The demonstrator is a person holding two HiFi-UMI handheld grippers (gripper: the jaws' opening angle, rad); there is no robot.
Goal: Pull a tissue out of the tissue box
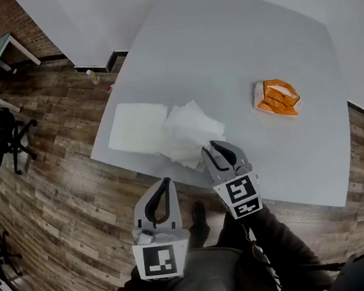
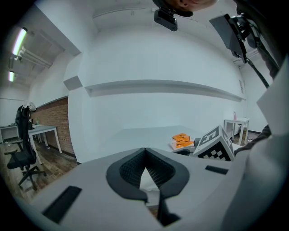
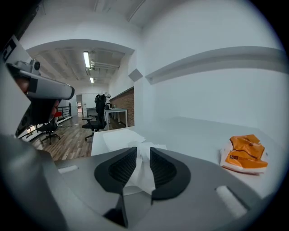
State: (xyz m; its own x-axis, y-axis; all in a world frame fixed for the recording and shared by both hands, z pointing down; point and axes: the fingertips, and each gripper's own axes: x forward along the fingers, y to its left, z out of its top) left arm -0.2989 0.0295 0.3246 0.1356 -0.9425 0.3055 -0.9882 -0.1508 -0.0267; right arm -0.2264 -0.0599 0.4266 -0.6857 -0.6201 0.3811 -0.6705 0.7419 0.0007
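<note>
print on the orange tissue pack (image 1: 276, 98), beyond and right of the jaws, is too small to read. right gripper (image 3: 143, 151) jaws partly apart around a loose tissue (image 1: 190, 132); left gripper (image 2: 145, 150) jaws closed, empty.

Wide passage is left on the pale grey table (image 1: 236, 53) between the crumpled white tissue pile (image 1: 190, 133) and the orange plastic tissue pack (image 1: 276, 98)

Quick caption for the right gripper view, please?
Right claw open around a crumpled tissue on the white table, orange tissue pack off to its right.
</note>
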